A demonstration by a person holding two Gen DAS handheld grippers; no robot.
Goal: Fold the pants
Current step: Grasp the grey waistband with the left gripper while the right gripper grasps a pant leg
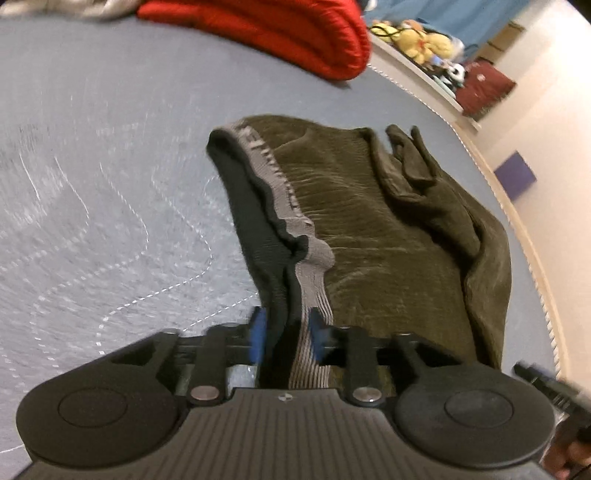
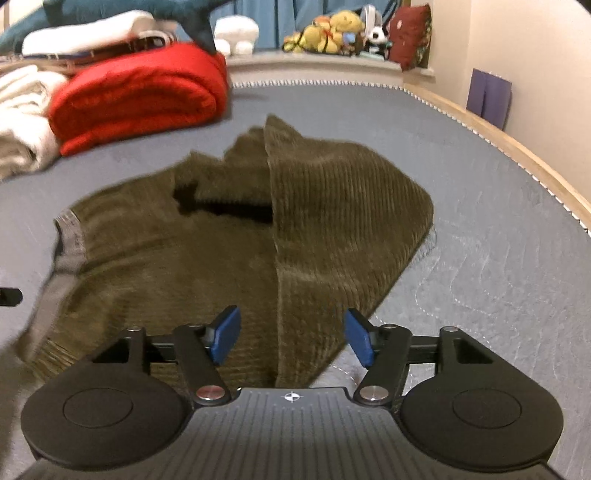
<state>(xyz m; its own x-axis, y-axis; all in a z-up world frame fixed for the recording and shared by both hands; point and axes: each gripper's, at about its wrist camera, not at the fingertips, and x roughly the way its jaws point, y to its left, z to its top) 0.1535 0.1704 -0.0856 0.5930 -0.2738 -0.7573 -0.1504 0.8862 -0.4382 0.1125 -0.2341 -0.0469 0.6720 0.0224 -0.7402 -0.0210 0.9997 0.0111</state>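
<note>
Olive corduroy pants (image 1: 373,236) lie bunched on a grey quilted bed (image 1: 110,184). Their grey and black waistband (image 1: 280,206) runs toward me. My left gripper (image 1: 286,336) is shut on the waistband, which passes between its blue pads (image 1: 258,332). In the right wrist view the pants (image 2: 207,258) lie partly folded, with a raised fold (image 2: 332,221) in the middle. My right gripper (image 2: 291,339) is open just above the fold's near edge, which lies between its blue pads (image 2: 227,332).
A folded red blanket (image 2: 140,99) and white linens (image 2: 22,118) lie at the far left of the bed. Plush toys (image 2: 332,33) sit on a ledge beyond. The bed's stitched edge (image 2: 517,155) and a wall run along the right.
</note>
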